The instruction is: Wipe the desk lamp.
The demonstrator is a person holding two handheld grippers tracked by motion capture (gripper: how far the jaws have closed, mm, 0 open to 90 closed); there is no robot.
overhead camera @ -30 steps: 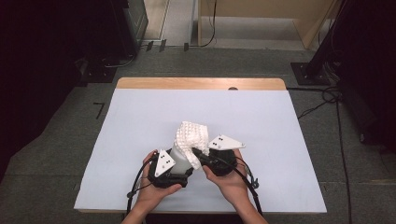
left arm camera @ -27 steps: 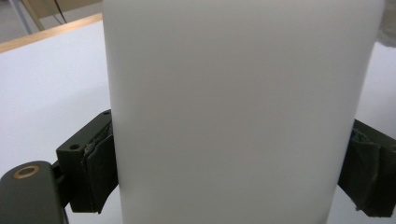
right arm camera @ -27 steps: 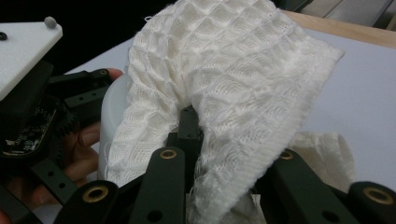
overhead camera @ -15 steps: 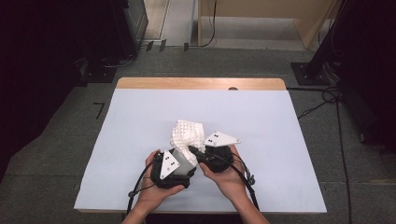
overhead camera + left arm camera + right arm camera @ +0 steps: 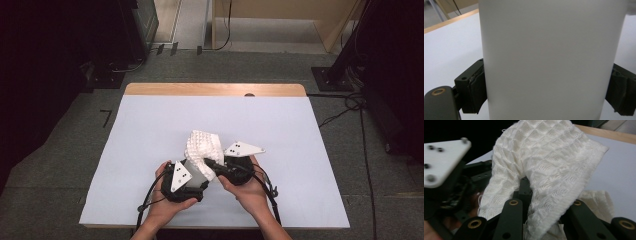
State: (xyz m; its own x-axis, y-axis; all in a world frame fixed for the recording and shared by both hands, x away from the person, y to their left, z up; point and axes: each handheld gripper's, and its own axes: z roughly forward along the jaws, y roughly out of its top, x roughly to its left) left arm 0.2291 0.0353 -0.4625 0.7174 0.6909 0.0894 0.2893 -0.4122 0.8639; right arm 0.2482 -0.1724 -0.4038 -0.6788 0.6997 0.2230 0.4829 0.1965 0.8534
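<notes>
- Tabletop point(image 5: 150, 130), covered in a pale blue-white sheet with a strip of bare wood along its far edge, carries the work at its near middle, where both hands meet.
- Left tool point(image 5: 192, 172), black with a grey three-cornered plate on top, sits in the person's left hand at the near centre; the left gripper view has its two black padded jaws pressed against either side of a smooth white cylindrical container point(image 5: 549, 60), so it is clamped on that container at a wide spread.
- The container stands between those jaws, close to the camera and blurred; in the high view a pale face of it point(image 5: 196, 171) peeks out just right of the left tool's plate.
- Right tool point(image 5: 212, 162), also black with a grey plate, lies in the right hand just right of the left one, its tip pointing left towards the container.
- Its jaws are drawn together, pinching a white waffle-weave cloth point(image 5: 549, 162); the fabric bunches around the closed jaw tips and billows up over them.
- In the high view the cloth point(image 5: 202, 145) rises as a crumpled mound just beyond both tools, touching the container's far end.
- A thinner, cream-coloured fold of fabric point(image 5: 599, 200) lies on the tabletop beyond the right jaw.
</notes>
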